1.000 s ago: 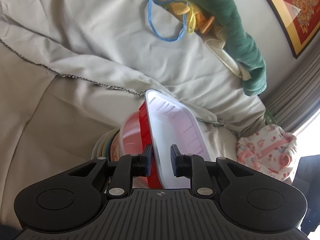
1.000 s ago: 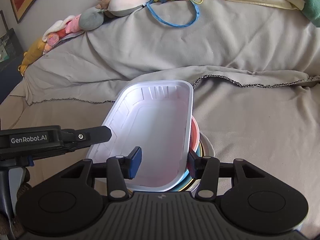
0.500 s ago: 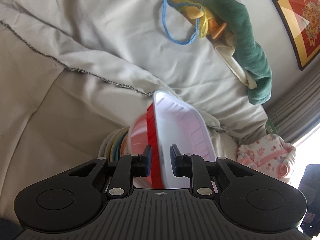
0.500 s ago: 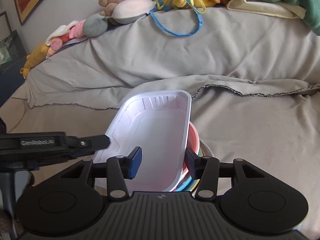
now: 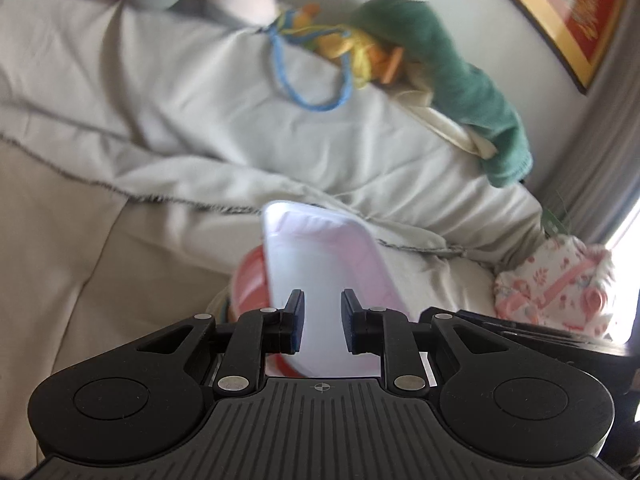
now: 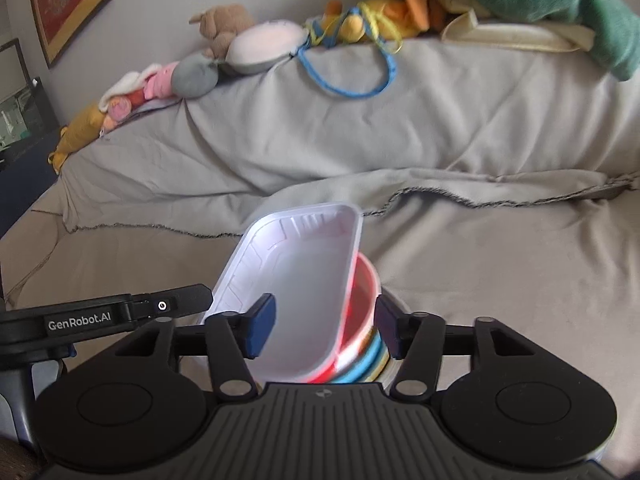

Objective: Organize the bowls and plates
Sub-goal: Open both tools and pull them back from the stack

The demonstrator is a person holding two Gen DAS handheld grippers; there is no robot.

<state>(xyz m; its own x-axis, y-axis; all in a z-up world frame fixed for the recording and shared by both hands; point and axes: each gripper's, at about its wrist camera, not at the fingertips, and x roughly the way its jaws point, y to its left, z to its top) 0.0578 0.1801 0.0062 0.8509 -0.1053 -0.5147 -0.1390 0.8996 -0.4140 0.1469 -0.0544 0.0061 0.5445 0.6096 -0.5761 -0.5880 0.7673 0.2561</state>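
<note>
Surface: a sofa draped in a pale grey-beige cover (image 6: pixel 460 128), wrinkled, with a frayed dark-stitched hem running across the seat. Along the top of the backrest: a row of plush toys (image 6: pixel 224 52), a blue cord loop (image 6: pixel 352 76), a green blanket (image 6: pixel 540 4) over a cream cloth. A red-and-gold framed picture (image 6: pixel 68 4) hangs on the wall at upper left of the right wrist view; a second one (image 5: pixel 560 16) shows in the left wrist view. A floral pink bundle (image 5: pixel 552 284) lies at the seat's far right, beside grey curtains.

White tray (image 6: pixel 296 292): rectangular, rounded corners, ribbed inside. It sits tilted on a stack of bowls (image 6: pixel 360 344), open side facing up and toward the left. Long axis runs away from the cameras toward the backrest; the far short end is raised. Top bowl of the stack is red; blue and yellow rims show below it. The stack rests on the seat cushion.

Left gripper (image 5: pixel 322 326): jaws apart, a modest gap, framing the tray's near end; contact not evident, view blurred.

Right gripper (image 6: pixel 324 332): jaws wide apart, straddling the tray's near end and the bowl rims; contact with either cannot be judged.
</note>
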